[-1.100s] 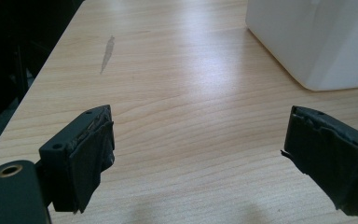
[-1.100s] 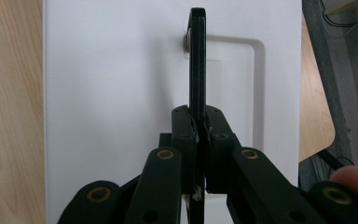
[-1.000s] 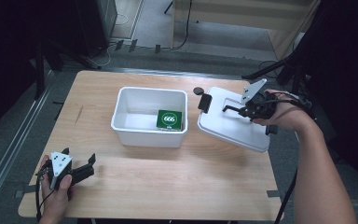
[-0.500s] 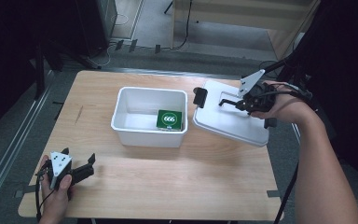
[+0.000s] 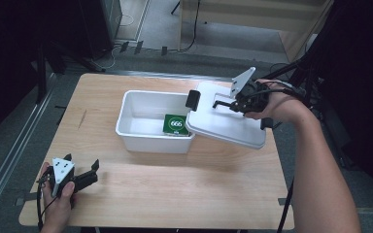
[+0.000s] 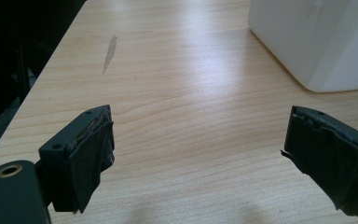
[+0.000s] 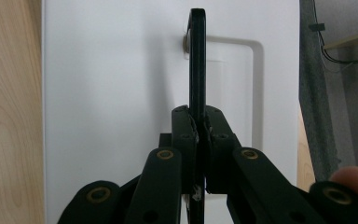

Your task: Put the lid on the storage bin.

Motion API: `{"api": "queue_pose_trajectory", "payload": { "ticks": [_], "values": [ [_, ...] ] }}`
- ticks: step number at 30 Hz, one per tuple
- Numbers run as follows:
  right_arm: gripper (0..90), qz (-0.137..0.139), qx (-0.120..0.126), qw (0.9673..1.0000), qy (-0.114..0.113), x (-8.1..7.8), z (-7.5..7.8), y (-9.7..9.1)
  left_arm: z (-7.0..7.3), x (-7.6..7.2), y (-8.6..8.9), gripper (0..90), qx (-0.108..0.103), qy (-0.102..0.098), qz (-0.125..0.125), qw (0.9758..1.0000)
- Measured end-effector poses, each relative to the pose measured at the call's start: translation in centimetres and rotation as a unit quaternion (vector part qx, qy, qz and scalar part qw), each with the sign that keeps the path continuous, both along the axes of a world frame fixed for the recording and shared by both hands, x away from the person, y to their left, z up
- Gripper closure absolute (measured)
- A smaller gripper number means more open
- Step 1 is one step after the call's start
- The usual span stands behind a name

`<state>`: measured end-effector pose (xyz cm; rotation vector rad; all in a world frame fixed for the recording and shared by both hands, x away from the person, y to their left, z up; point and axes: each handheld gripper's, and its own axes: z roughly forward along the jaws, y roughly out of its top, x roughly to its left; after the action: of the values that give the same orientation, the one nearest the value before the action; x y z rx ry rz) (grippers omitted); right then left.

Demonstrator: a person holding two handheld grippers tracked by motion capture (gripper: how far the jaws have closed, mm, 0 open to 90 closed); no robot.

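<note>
Lid (image 5: 226, 121) has come left and up since a second ago: right gripper (image 5: 223, 104) pinches its black handle (image 7: 197, 60), so I'm carrying it, edge now overlapping the white bin (image 5: 148, 131). Left gripper (image 5: 90, 174) parked, spread, empty on the table (image 5: 175, 194), clear of the swing.

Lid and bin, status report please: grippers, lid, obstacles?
Right gripper shut on lid handle. Left gripper open, idle. Lid tilted over bin rim. Green card inside bin.

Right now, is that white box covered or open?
Mostly open. The lid, held by its black handle in the right tool, overlaps just the box's right edge; the green card inside shows.
</note>
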<state>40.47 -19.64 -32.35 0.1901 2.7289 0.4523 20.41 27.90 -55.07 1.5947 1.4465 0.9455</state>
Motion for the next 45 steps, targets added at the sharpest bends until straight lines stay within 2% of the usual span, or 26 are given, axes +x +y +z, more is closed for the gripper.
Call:
{"api": "queue_pose_trajectory", "payload": {
  "ticks": [18, 27, 45],
  "values": [
    [85.7, 0.025, -0.003, 0.9996, 0.016, 0.7, -0.4, 5.0, 0.0, 0.0, 0.0, 9.0, -0.003, 0.002, 0.001, 1.0],
    [85.7, 0.036, -0.007, 0.9992, 0.012, 0.8, -0.1, 7.5, 0.0, 0.0, 0.0, 9.0, -0.002, 0.002, -0.002, 1.0],
    [85.7, 0.064, -0.008, 0.9977, 0.022, 1.2, -0.4, 11.9, 0.0, 0.0, 0.0, 8.9, -0.003, 0.001, -0.002, 1.0]
  ]
}}
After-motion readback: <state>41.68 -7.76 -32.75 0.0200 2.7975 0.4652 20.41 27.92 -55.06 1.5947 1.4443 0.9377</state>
